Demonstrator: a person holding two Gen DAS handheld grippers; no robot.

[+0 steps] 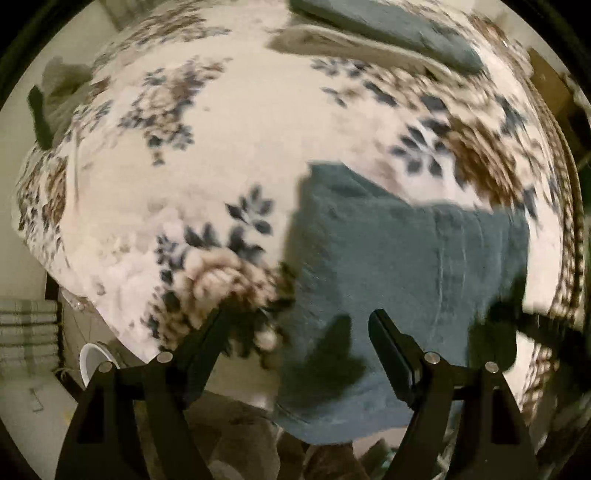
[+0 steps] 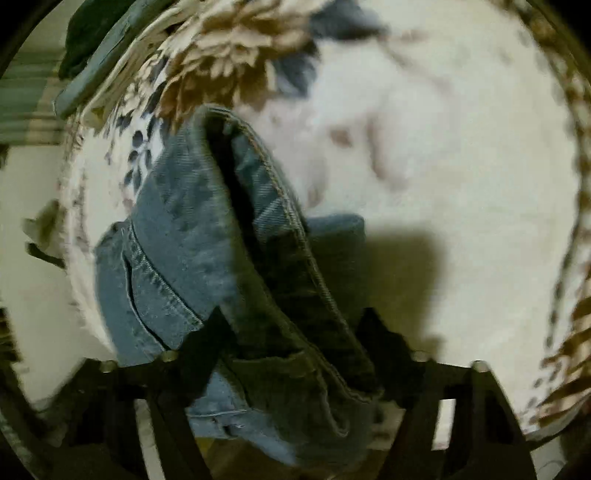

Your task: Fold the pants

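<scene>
Jeans [image 1: 406, 266]: blue denim, lying on the floral blanket [image 1: 221, 147] that covers the bed; in the left wrist view they show as a broad folded slab, smooth on top, with a faint stitched seam running down it.
Jeans, right wrist view [image 2: 177, 236]: lighter washed denim with a pocket seam and tan stitching; one edge is lifted into a long open fold whose inside is dark.
Left tongs [image 1: 299, 325]: spread wide above the near edge of the jeans and the blanket, nothing between the fingers, no pad touching cloth.
Right tongs [image 2: 291, 332]: the raised denim fold runs between the two fingers; blur and shadow hide the pads, so whether they pinch the cloth cannot be told.
Blanket: cream, printed with brown flowers and dark blue leaves, with a braided brown border at the right.
Second garment [image 1: 388, 26]: another blue-grey piece lies at the far edge of the bed, well apart from the jeans.
Sharpness: both views are motion-blurred.
</scene>
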